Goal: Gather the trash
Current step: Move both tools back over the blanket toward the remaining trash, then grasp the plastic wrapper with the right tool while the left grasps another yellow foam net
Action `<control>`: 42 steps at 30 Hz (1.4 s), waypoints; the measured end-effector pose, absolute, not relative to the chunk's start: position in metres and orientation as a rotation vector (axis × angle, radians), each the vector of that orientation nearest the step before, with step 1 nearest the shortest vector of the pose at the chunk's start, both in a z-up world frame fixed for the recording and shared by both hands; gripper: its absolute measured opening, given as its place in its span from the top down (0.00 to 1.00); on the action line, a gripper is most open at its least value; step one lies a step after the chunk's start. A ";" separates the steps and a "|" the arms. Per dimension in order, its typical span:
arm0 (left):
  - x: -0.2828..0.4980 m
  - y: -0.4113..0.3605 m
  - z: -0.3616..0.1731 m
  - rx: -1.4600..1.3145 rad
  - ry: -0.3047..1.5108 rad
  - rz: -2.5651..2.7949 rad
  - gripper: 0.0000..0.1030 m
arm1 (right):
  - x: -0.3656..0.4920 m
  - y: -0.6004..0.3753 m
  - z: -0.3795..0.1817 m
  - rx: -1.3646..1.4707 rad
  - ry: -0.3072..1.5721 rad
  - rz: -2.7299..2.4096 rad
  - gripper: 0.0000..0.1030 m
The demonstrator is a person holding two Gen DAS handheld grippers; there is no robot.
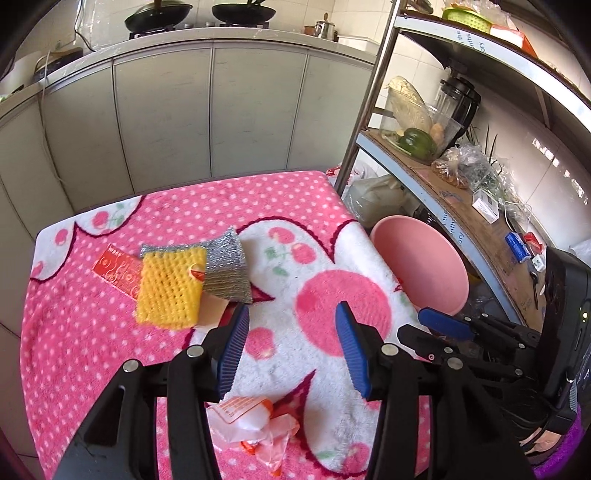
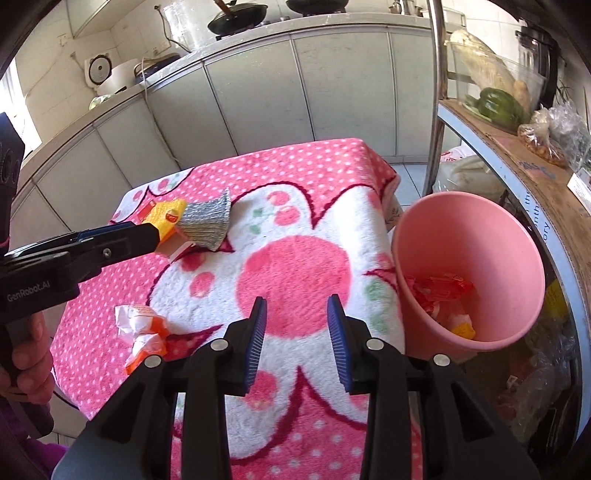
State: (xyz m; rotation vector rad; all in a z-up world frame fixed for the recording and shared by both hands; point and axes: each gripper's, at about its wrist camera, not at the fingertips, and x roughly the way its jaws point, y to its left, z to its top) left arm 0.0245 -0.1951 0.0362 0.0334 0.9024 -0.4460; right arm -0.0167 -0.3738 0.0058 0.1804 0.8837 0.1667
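- The crumpled wrapper (image 1: 251, 424) is seen on the pink blanket (image 1: 92, 350), near its front edge; it is judged light, soft and crinkly.
- It is best pinched across its bunched middle.
- Left gripper (image 1: 291, 332) and right gripper (image 2: 297, 325) are held apart, with nothing between the fingers.
- The pink bin (image 2: 517, 258), with scraps inside, is seen beside the table.

We count two grippers (image 2: 297, 339), one pink bin (image 2: 517, 236), two sponges (image 1: 170, 288), one crumpled wrapper (image 2: 142, 334), one red packet (image 1: 118, 269) and two pans (image 1: 159, 16).

Right gripper (image 2: 297, 334) with parted, empty jaws over a pink blanket (image 2: 288, 184); a pink bin (image 2: 480, 236) (wrappers inside) stands beside it.
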 end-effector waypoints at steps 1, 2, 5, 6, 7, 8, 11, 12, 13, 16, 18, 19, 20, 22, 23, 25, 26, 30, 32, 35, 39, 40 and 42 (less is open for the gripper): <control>0.024 -0.193 0.036 0.032 0.901 -0.441 0.53 | -0.017 -0.372 0.007 0.177 0.884 0.172 0.66; 0.023 -0.191 0.035 0.032 0.900 -0.435 0.53 | -0.019 -0.369 0.008 0.173 0.884 0.177 0.66; 0.022 -0.185 0.034 0.032 0.901 -0.416 0.53 | -0.021 -0.361 0.010 0.165 0.885 0.194 0.66; 0.022 -0.183 0.034 0.029 0.901 -0.415 0.53 | -0.022 -0.358 0.011 0.164 0.885 0.201 0.66; 0.022 -0.180 0.034 0.027 0.901 -0.414 0.53 | -0.023 -0.355 0.011 0.162 0.886 0.212 0.66; 0.022 -0.176 0.035 0.023 0.899 -0.414 0.53 | -0.023 -0.352 0.012 0.163 0.887 0.227 0.66; 0.024 -0.151 0.043 -0.002 0.882 -0.430 0.53 | -0.026 -0.343 0.015 0.176 0.892 0.294 0.66; 0.025 -0.139 0.047 -0.009 0.871 -0.422 0.53 | -0.026 -0.339 0.016 0.179 0.899 0.323 0.66; 0.025 -0.127 0.050 -0.013 0.860 -0.407 0.53 | -0.026 -0.335 0.016 0.183 0.907 0.356 0.66; 0.025 -0.090 0.058 -0.019 0.833 -0.344 0.53 | -0.026 -0.318 0.014 0.179 0.943 0.452 0.66; 0.023 -0.068 0.058 -0.032 0.829 -0.307 0.53 | -0.025 -0.305 0.012 0.159 0.961 0.496 0.66; 0.022 -0.059 0.057 -0.040 0.832 -0.293 0.53 | -0.024 -0.297 0.010 0.146 0.971 0.516 0.66; 0.021 -0.051 0.054 -0.052 0.839 -0.282 0.53 | -0.023 -0.291 0.008 0.134 0.986 0.534 0.66; 0.019 -0.038 0.048 -0.078 0.857 -0.267 0.53 | -0.020 -0.279 0.004 0.106 1.008 0.560 0.66; 0.018 -0.033 0.044 -0.089 0.867 -0.263 0.53 | -0.018 -0.272 0.002 0.087 1.018 0.571 0.66; 0.016 -0.028 0.037 -0.104 0.886 -0.267 0.53 | -0.014 -0.265 -0.002 0.066 1.037 0.583 0.66; 0.016 -0.026 0.035 -0.101 0.890 -0.269 0.53 | -0.011 -0.261 -0.005 0.057 1.049 0.585 0.66; 0.022 -0.030 0.030 -0.086 0.898 -0.302 0.53 | -0.003 -0.251 -0.016 0.029 1.082 0.573 0.63; 0.029 -0.037 0.030 -0.085 0.903 -0.318 0.53 | 0.000 -0.247 -0.021 0.023 1.098 0.578 0.59; 0.044 -0.051 0.030 -0.094 0.904 -0.360 0.53 | 0.002 -0.250 -0.023 0.054 1.106 0.578 0.58; 0.064 -0.075 0.019 -0.088 0.930 -0.396 0.53 | 0.000 -0.255 -0.030 0.119 1.126 0.596 0.61; 0.068 -0.079 0.015 -0.085 0.940 -0.397 0.53 | -0.001 -0.255 -0.031 0.128 1.133 0.605 0.64; 0.076 -0.087 0.005 -0.072 0.959 -0.386 0.53 | -0.004 -0.255 -0.030 0.127 1.131 0.615 0.67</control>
